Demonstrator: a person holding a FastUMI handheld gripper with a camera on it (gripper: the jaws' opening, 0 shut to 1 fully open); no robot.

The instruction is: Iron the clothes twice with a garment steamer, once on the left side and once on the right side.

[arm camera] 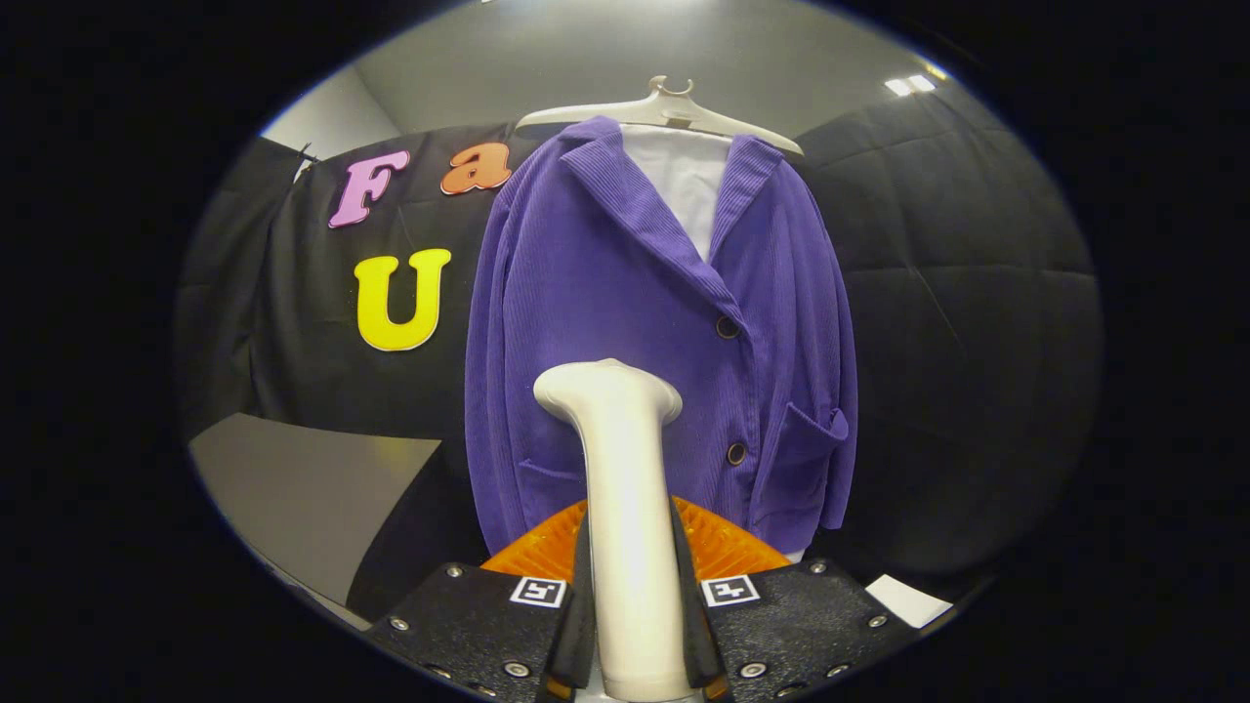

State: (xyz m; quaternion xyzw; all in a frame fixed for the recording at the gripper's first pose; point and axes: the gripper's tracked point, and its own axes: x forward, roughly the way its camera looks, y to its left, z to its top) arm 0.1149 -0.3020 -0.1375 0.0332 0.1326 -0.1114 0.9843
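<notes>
One garment steamer (pixel 625 508) is standing upright between the fingers of the gripper (pixel 633 625), both pressing on its handle. Beyond its head one purple jacket (pixel 605 303) is hanging on one white hanger (pixel 664 109) — two buttons (pixel 727 327) showing, two patch pockets (pixel 796 454), a white lining inside the collar.

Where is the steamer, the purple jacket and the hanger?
steamer (pixel 625 508): gripper view, its handle between the tongs (pixel 633 625).
purple jacket (pixel 596 283): gripper view, chest panel.
hanger (pixel 586 114): gripper view, one shoulder arm.
</notes>
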